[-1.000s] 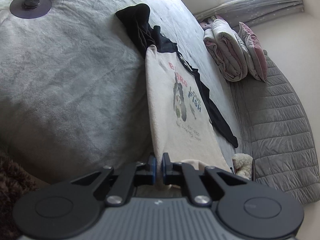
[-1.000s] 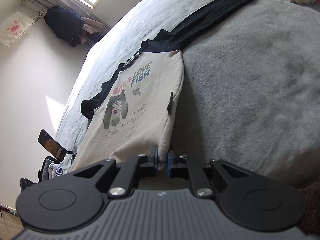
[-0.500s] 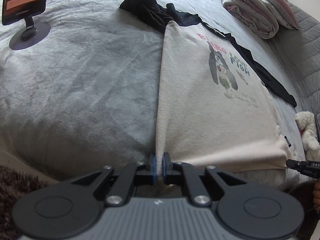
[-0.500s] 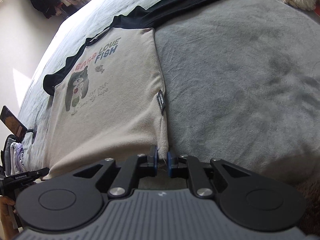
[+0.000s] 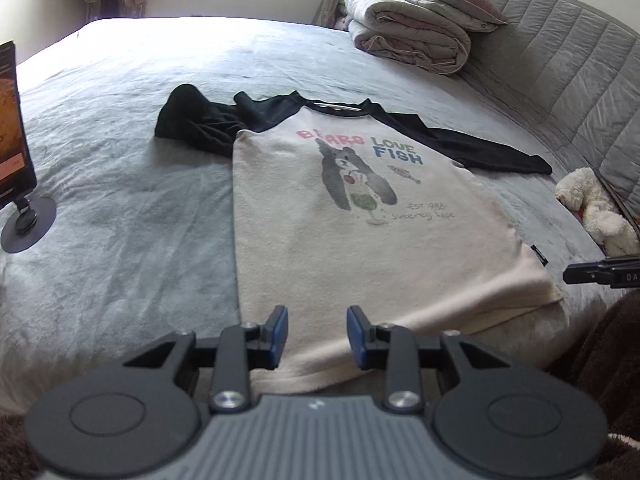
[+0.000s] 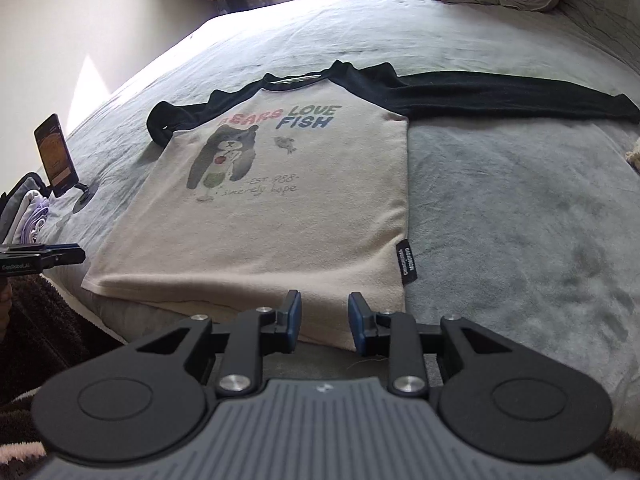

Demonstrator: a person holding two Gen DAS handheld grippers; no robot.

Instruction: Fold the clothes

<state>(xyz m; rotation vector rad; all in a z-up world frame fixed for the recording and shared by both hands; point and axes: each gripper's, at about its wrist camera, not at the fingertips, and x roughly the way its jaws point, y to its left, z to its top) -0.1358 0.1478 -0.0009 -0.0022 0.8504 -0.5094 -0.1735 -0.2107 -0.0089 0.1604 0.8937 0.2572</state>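
A cream shirt [image 5: 360,232] with black sleeves and a bear print lies flat, face up, on the grey bed [image 5: 120,208]. It also shows in the right wrist view [image 6: 272,208]. Its right black sleeve [image 6: 500,94] stretches straight out; the left sleeve [image 5: 192,122] is bunched. My left gripper [image 5: 317,336] is open just above the hem near its left corner. My right gripper [image 6: 324,318] is open above the hem near the right corner and its black side label [image 6: 407,261]. Each gripper's tip shows at the edge of the other's view.
A phone on a round stand [image 5: 16,184] sits on the bed's left side. Folded quilts and a pillow [image 5: 416,36] lie at the far right by the padded headboard [image 5: 560,80]. A white plush toy [image 5: 596,208] lies at the right. A dark rug [image 6: 44,320] covers the floor.
Both grippers were shut on the shirt's hem corners and pulled it toward the bed edge. Now both have opened and let go; the shirt lies spread flat.
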